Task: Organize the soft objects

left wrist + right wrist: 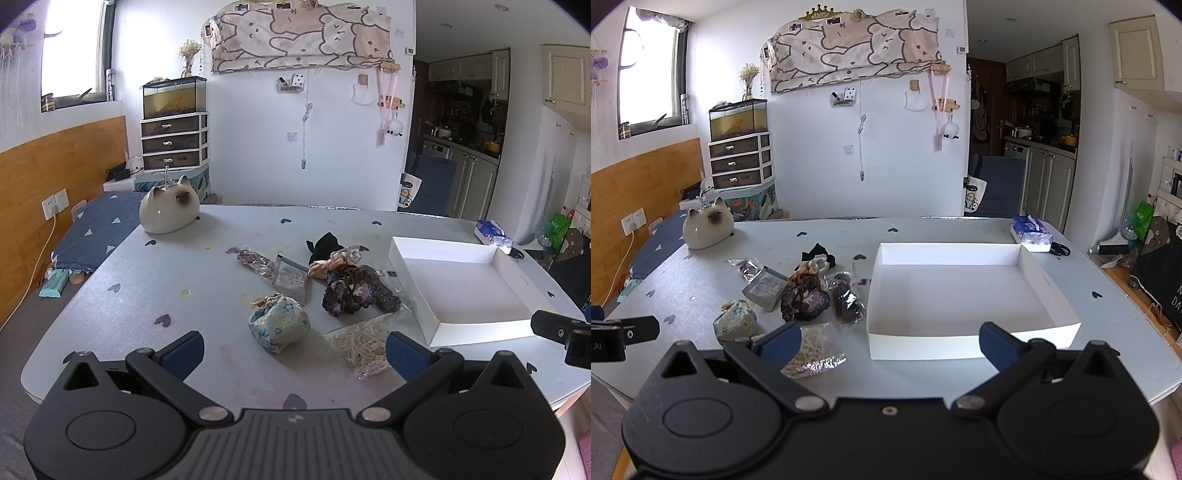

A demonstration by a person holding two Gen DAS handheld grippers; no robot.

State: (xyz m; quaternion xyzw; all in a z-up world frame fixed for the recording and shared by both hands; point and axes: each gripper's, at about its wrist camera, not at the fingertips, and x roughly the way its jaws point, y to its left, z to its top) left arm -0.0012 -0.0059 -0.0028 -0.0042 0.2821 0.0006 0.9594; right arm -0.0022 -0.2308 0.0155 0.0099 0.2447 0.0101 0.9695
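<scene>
Looking along the left tongs (294, 349), both blue-padded fingers stand wide apart with nothing between them, poised low over the near edge of the table (147, 288). Just ahead of them lies the floral fabric pouch (279, 323), and beside it to the right a clear bag of pale bands (360, 345) that the right finger partly overlaps in the view. Further back sit the dark crocheted scrunchies (349, 293), a peach scrunchie (327, 266), a black cloth piece (325, 243) and a flat foil packet (290, 278). The white box (476, 325) stands to the right, apparently empty. A cat-shaped ceramic piece (169, 210) rests at the far left corner.

From the right wrist view, the right tongs (888, 343) are likewise spread apart and hold nothing. The white box (960, 347) lies straight ahead of them, its inside bare, while the pile sits to its left: the floral fabric pouch (735, 325), the clear bag of pale bands (812, 352) near the left finger, and the dark crocheted scrunchies (805, 301) behind.

By these pictures the sorting looks to be at its start: nothing is in the box, and neither tool has a grip. The likely next move is for the left tongs to go forward and down over the pouch, close on its bunched fabric, then carry it right into the box. The soft pouch should give under the pads, so a firm central pinch seems wise.
</scene>
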